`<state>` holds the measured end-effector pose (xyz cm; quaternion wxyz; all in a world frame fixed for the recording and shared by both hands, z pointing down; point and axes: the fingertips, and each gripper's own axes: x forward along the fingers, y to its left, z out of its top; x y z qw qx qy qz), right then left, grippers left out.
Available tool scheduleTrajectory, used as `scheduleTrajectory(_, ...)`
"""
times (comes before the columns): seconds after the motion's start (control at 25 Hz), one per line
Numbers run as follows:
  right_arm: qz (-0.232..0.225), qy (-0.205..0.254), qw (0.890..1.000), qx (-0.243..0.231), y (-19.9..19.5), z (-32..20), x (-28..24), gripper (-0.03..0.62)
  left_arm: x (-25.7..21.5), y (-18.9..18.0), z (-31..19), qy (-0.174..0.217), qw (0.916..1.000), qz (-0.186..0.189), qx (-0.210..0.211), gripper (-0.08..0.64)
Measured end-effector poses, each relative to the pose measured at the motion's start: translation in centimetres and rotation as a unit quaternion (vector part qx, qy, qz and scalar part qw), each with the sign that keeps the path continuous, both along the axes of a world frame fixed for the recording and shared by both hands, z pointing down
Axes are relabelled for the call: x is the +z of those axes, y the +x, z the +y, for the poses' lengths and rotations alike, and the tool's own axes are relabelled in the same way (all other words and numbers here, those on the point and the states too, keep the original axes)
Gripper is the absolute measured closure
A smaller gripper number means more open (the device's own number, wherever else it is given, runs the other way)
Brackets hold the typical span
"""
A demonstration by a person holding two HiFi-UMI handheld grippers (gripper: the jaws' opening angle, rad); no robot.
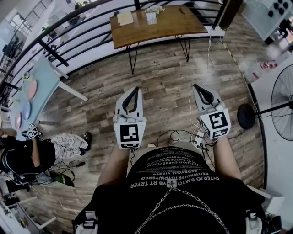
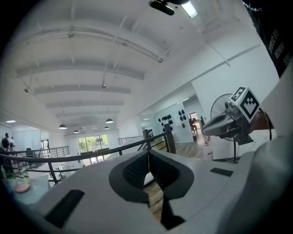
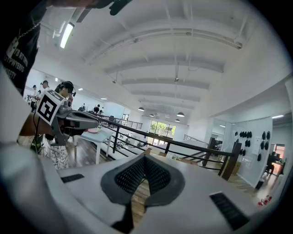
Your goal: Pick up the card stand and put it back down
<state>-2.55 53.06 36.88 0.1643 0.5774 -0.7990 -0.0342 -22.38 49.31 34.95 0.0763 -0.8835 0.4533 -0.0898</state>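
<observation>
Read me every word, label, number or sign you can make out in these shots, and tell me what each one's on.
Black shirt: several lines of white capitals, too small and distorted to read reliably.
Left gripper and right gripper: square black-and-white marker patterns only, no words.
Things on the wooden table: too small to show any print.
Nothing else legible.

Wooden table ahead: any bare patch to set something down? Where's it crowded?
Wooden table: bare along the near edge, and from the card stand to the right end, bar a small dark item at the back. Crowded at the back left, where a tan pad lies beside the stand.
</observation>
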Motion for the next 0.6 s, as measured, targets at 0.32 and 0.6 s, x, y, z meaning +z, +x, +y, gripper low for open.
scheduleTrajectory(0.32, -0.010, 0.000, 1.000, -0.016, 2.4, 0.0, 0.4, 0.578, 0.2, 2.9, 0.8, -0.009, 0.9999, -0.004, -0.011, 0.531)
scheduleTrajectory(0.6, -0.040, 0.010, 0.998, -0.045, 5.7, 0.0, 0.6, 0.575, -0.1, 5.6, 1.8, 0.016, 0.9984, -0.022, -0.050, 0.532)
